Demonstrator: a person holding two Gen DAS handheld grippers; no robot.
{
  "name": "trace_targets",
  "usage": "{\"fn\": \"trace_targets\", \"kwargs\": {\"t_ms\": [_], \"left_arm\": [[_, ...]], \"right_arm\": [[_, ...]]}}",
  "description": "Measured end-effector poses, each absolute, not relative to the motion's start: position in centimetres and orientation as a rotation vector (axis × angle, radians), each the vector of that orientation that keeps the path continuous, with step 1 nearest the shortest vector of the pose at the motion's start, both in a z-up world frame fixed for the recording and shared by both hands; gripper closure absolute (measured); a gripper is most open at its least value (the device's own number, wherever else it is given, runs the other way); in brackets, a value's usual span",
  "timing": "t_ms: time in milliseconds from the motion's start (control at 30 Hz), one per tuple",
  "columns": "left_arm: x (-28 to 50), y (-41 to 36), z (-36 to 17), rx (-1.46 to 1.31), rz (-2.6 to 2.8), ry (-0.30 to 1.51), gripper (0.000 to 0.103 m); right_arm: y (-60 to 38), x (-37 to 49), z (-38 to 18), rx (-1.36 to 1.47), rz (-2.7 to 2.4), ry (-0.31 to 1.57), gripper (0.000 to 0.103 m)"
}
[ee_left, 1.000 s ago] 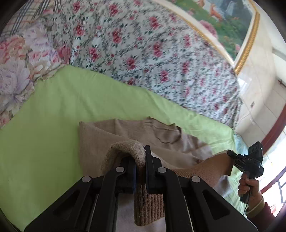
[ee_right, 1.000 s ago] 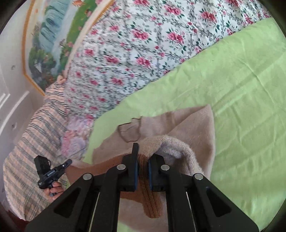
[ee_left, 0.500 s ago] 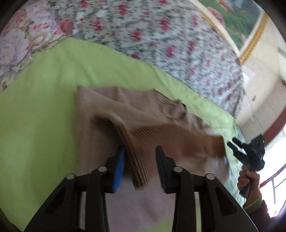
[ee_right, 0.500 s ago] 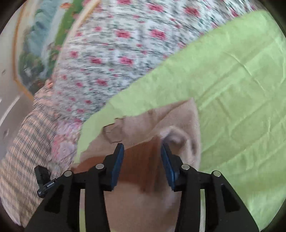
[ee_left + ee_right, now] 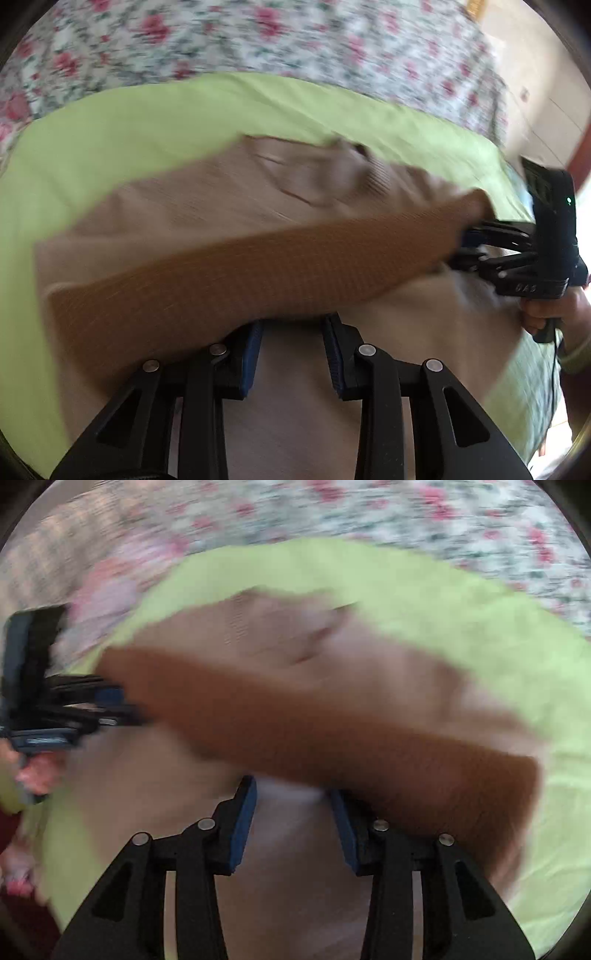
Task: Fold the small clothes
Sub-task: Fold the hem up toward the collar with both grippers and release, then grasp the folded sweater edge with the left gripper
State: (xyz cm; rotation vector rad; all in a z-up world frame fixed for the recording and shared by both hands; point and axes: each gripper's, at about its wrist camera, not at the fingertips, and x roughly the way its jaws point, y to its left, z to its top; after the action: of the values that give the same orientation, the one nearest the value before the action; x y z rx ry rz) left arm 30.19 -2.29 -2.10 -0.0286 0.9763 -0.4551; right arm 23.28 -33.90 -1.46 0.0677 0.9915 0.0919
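Only the left wrist view shows the hand [image 5: 546,314] sharply – both grippers angled down, jaws closing, pads clear of the sweater [image 5: 229,206] – left gripper [image 5: 291,354], right gripper [image 5: 291,819]

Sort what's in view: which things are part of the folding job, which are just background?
In the job:
- beige sweater with its brown ribbed band folded across it
- left gripper, jaws closing, nothing pinched
- right gripper, jaws closing, nothing pinched

Background:
- green sheet under the sweater
- floral quilt behind
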Motion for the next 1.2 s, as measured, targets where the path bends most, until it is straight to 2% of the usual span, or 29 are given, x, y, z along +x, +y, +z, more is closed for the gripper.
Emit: {"fn": "trace_targets", "kwargs": {"t_ms": [200,367,633,700,933,1200], "left_arm": [[34.4,6.7,-2.8,-0.266,-0.298,0.93,0.08],[31.9,9.7,-2.7,-0.35,-0.24,0.883,0.079],[21.6,8.8,-0.3,-0.398,-0.251,0.837,0.069],[18.7,8.2,-0.1,-0.426,-0.273,0.836,0.062],[11.6,5.6,-1.2,-0.49,-0.322,0.896,0.057],[7.7,4.8,-3.3,-0.562,-0.3,0.93,0.054]], "right_arm": [[-41.1,21.7,0.0,0.332,-0.153,0.818,0.061],[-40.0,18.3,1.2,0.365,-0.149,0.768,0.059],[-35.7,11.5,1.4,0.444,-0.064,0.754,0.059],[-34.5,9.9,0.9,0.471,-0.041,0.759,0.059],[-30.9,5.8,0.0,0.516,0.006,0.77,0.058],[-28.6,3.3,-0.8,0.531,0.023,0.786,0.054]]}}
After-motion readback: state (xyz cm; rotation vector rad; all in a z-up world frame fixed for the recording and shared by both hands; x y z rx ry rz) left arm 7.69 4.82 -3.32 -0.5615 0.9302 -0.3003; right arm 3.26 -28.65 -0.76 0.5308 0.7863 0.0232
